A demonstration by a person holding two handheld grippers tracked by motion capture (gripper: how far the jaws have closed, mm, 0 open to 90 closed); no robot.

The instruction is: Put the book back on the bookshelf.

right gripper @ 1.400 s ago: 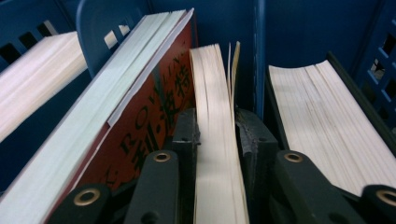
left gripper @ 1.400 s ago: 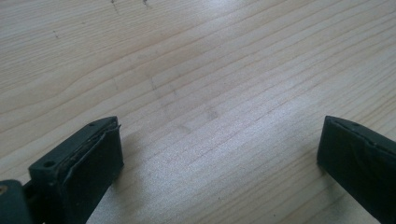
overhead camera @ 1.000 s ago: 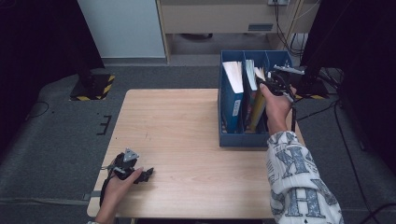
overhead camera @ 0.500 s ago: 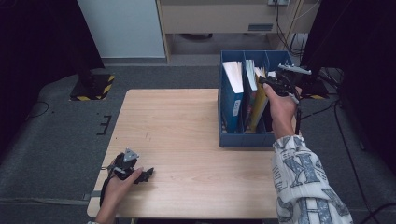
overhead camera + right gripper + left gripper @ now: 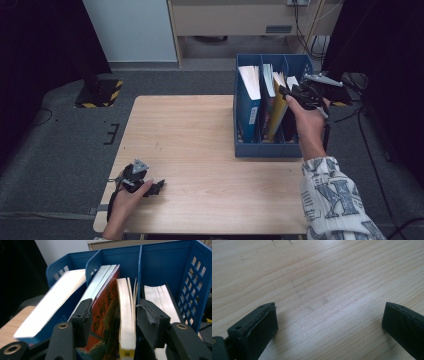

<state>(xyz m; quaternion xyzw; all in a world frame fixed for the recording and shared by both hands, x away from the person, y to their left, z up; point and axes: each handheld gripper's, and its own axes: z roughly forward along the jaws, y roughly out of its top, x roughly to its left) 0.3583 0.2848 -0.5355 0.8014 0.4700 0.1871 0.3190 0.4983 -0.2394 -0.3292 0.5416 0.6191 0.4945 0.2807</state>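
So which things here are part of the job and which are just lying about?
In the job:
- right tool, jaws just opening, astride two books
- red book
- yellow book
- blue file rack

Lying about:
- left tool, open on the table
- black cables on the floor

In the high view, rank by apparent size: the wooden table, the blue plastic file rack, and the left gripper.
1. Light wooden table
2. Blue plastic file rack
3. Black left gripper, smallest though nearest the camera

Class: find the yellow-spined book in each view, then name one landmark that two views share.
High view: yellow-spined book leans in the blue rack's middle slot, upper right.
Left gripper view: bare tabletop, no book.
Right gripper view: book at centre, between the jaws.
Shared landmark: blue rack.
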